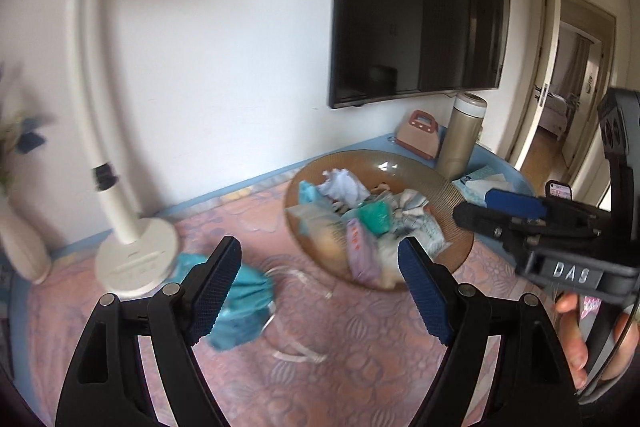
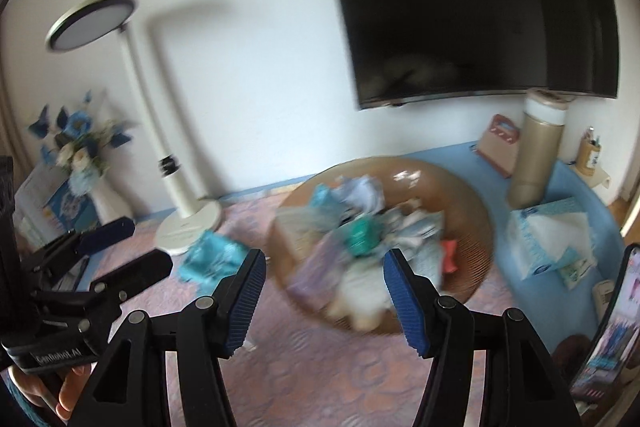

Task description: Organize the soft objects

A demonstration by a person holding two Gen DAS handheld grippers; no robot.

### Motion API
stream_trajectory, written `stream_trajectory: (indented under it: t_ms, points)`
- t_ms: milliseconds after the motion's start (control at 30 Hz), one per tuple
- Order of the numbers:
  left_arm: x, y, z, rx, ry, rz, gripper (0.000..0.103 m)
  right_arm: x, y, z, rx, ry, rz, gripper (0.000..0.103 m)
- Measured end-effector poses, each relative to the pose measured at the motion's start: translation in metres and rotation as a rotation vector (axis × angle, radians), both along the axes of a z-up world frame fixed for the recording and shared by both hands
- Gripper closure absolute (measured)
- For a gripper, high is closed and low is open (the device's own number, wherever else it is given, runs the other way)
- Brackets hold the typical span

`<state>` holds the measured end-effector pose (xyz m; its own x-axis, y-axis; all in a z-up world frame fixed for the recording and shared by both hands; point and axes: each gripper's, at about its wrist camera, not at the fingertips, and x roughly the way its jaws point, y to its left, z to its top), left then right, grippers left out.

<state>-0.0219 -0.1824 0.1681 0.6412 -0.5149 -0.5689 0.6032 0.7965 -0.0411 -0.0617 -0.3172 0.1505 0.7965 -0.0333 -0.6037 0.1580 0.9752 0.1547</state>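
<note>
A brown ribbed bowl (image 1: 452,187) (image 2: 472,211) on the pink patterned cloth holds a heap of soft items (image 1: 360,223) (image 2: 360,239): white, teal, lilac and pale packets and cloths. A teal cloth item (image 1: 244,303) (image 2: 212,259) with white straps lies on the cloth left of the bowl, near the lamp base. My left gripper (image 1: 320,287) (image 2: 150,243) hovers open above it with nothing between its fingers. My right gripper (image 2: 324,299) (image 1: 472,205) is open in front of the bowl, also empty. Both views are blurred by motion.
A white desk lamp (image 1: 136,259) (image 2: 188,223) stands left of the bowl. Behind are a wall TV (image 1: 416,7), a tan flask (image 1: 460,135), a pink case (image 1: 418,133) and a tissue pack (image 2: 548,239). A flower vase (image 2: 84,163) is far left, a phone (image 2: 616,319) at right.
</note>
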Motion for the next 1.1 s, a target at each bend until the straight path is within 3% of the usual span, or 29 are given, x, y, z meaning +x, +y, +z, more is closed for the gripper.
stream_trajectory:
  t_ms: [100,233,367,467,600,667,900,1100]
  points:
    - [-0.011,0.035,-0.016,-0.012,0.028,0.066,0.015,-0.001,0.04,-0.03,0.007,0.032,0.06,0.039]
    - [-0.011,0.075,-0.071,0.039,0.106,0.189,0.015,0.012,0.088,-0.085,-0.086,0.107,0.105,0.036]
    - [-0.004,0.103,-0.134,0.109,0.171,0.284,0.015,0.027,0.102,-0.123,-0.151,0.16,0.108,0.036]
    - [0.0,0.119,-0.159,0.112,0.224,0.311,0.015,0.032,0.102,-0.14,-0.182,0.174,0.092,0.036]
    - [-0.002,0.13,-0.158,0.061,0.233,0.309,0.015,0.034,0.094,-0.146,-0.145,0.191,0.09,0.035]
    - [-0.005,0.128,-0.16,0.074,0.238,0.303,0.015,0.032,0.092,-0.146,-0.134,0.187,0.086,0.025]
    - [-0.017,0.12,-0.154,0.106,0.176,0.301,0.014,0.029,0.099,-0.146,-0.175,0.18,0.088,0.02]
    - [-0.013,0.122,-0.154,0.097,0.19,0.309,0.014,0.027,0.106,-0.145,-0.208,0.166,0.099,0.016]
